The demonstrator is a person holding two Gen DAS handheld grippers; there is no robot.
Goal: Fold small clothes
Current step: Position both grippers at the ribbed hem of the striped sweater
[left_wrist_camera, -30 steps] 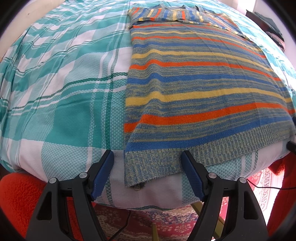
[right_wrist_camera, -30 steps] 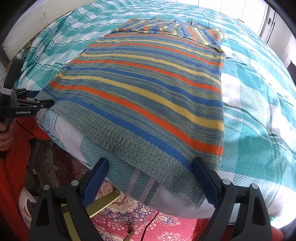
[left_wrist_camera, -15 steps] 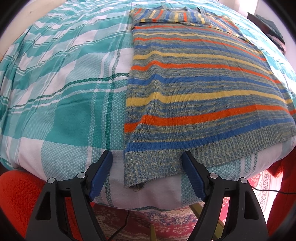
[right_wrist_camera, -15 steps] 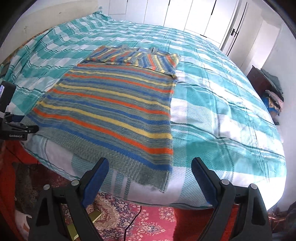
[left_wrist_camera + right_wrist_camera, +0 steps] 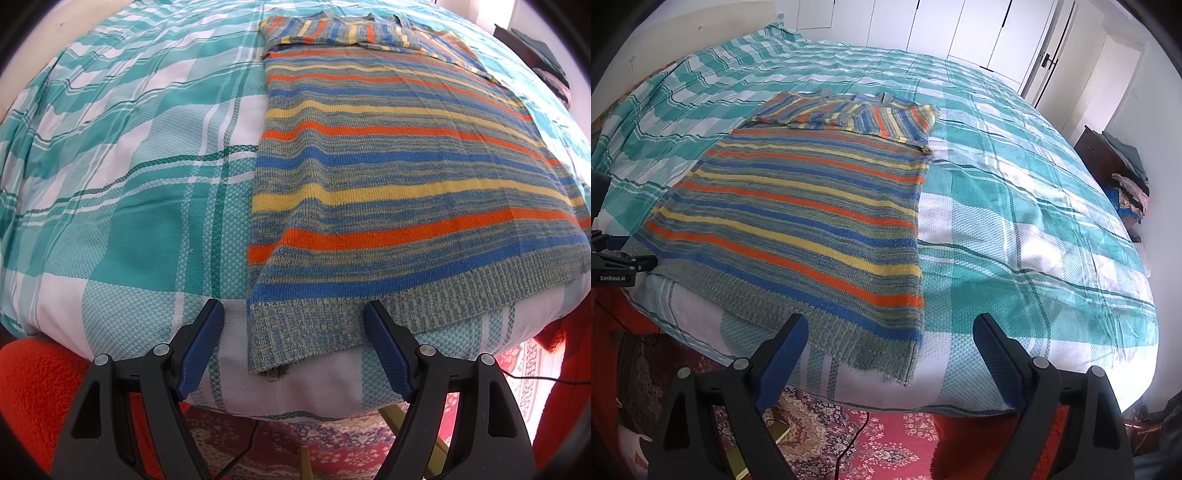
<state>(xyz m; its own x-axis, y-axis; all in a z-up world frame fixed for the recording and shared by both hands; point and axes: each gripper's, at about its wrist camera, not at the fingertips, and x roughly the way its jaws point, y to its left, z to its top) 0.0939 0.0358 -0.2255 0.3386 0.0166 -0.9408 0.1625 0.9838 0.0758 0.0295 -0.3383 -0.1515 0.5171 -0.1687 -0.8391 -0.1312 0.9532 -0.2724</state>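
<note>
Striped sweater (image 5: 399, 192) flat on plaid bedspread (image 5: 129, 177), left tool (image 5: 293, 325) released at hem corner — right tool (image 5: 890, 336) released, empty

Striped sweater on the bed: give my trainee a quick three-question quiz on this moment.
1. True or false: the left hand-held gripper has clamped the hem of the striped sweater.
2. Which corner of the hem lies between the open fingers of the right hand-held gripper? A) the sweater's left B) its right C) neither
3. Fill in: the sleeves are folded across the sweater's ____ end, on the plaid bedspread.

Key: 1 false, both grippers are open; 2 B; 3 far (collar).
</note>
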